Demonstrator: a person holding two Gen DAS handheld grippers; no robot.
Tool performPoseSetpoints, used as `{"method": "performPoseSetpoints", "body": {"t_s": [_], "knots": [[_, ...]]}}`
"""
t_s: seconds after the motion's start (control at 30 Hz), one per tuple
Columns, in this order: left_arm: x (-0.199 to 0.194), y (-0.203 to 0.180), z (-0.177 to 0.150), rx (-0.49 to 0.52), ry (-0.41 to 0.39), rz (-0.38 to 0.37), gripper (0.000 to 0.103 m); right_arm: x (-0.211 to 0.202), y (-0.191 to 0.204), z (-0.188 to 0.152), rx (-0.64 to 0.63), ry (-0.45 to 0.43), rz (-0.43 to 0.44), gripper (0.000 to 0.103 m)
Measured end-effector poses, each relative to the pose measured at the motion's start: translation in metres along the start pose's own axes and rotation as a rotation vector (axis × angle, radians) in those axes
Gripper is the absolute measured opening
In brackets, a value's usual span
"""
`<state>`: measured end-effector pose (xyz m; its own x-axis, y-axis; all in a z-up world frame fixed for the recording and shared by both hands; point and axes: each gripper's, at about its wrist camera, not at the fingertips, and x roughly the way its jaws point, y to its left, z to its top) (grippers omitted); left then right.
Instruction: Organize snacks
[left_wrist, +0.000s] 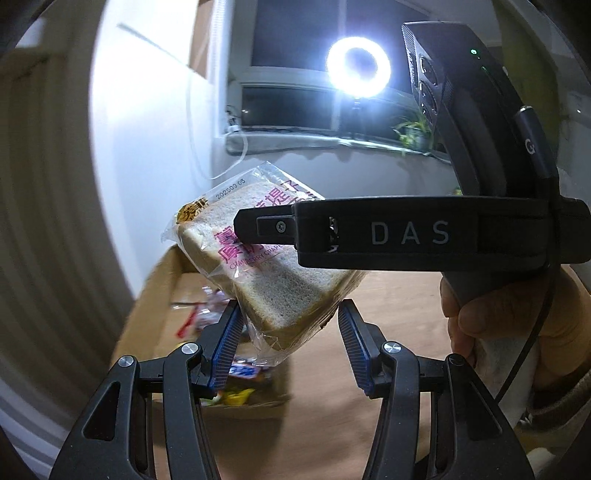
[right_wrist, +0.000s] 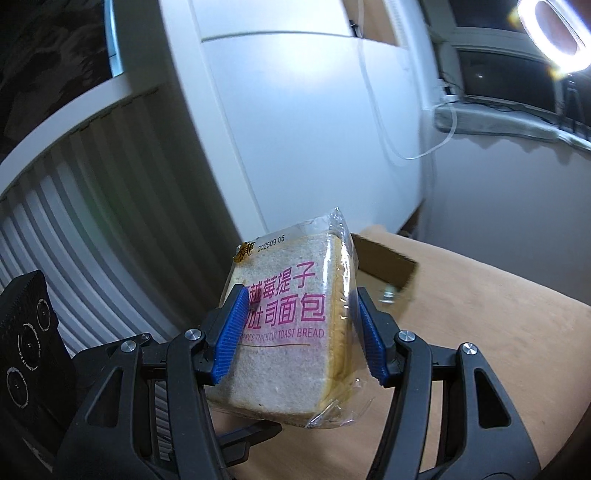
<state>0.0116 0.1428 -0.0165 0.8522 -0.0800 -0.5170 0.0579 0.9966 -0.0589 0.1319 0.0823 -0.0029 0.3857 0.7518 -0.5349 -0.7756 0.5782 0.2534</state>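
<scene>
One clear plastic packet of thick white toast bread (right_wrist: 291, 325) sits low in the middle of the right wrist view, clamped between the blue ribbed pads of the right gripper (right_wrist: 301, 328). Pink Chinese characters cross its face above "THICK CUT TOAST BREAD", and "202509 05" is stamped by a small gold logo at its top edge. It stands nearly upright, leaning a little right, its broad face to the camera and the crust edge on the right.

In the left wrist view the same packet (left_wrist: 266, 266) hangs at centre, tilted, its sealed top toward the upper left; "CRANBERRY" can be read in pink. A black finger marked "DAS" (left_wrist: 410, 232) crosses it, with a person's hand (left_wrist: 509, 317) at the right edge. The left gripper (left_wrist: 291, 332) stands part open below; whether its pads touch the wrapper I cannot tell.

One brown cardboard box (left_wrist: 155, 295) holding several blurred snack wrappers lies lower left on the tan table (left_wrist: 388, 332). One white ring light (left_wrist: 357, 66) glares above.
</scene>
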Motion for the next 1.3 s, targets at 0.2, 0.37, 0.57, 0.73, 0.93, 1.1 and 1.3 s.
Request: {"method": "performPoseSetpoints", "body": {"t_s": [0.2,0.37,0.57,0.73,0.93,1.1,1.3], "knots": [[0.008,0.027,-0.007,-0.036,0.022,0.032,0.052,0.037,0.016,0.004,-0.022,0.041,0.041,0.060],[0.022,0.049,-0.018,-0.072,0.046,0.052,0.060,0.066,0.013,-0.002,-0.027,0.072,0.057,0.060],[0.031,0.074,-0.033,-0.138,0.141,0.211,0.090,0.075,-0.005,-0.015,-0.017,0.050,-0.060,0.085],[0.013,0.078,-0.033,-0.136,0.110,0.313,0.102,0.042,-0.008,-0.026,-0.033,-0.052,-0.134,0.099],[-0.008,0.077,-0.028,-0.141,0.057,0.301,0.102,0.017,0.000,-0.033,-0.074,-0.108,-0.230,0.103],[-0.020,0.058,-0.019,-0.119,0.016,0.300,0.102,-0.002,0.002,-0.043,-0.088,-0.118,-0.304,0.103],[-0.024,0.029,-0.008,-0.107,-0.022,0.261,0.102,-0.046,-0.010,-0.062,-0.046,-0.136,-0.385,0.103]]}}
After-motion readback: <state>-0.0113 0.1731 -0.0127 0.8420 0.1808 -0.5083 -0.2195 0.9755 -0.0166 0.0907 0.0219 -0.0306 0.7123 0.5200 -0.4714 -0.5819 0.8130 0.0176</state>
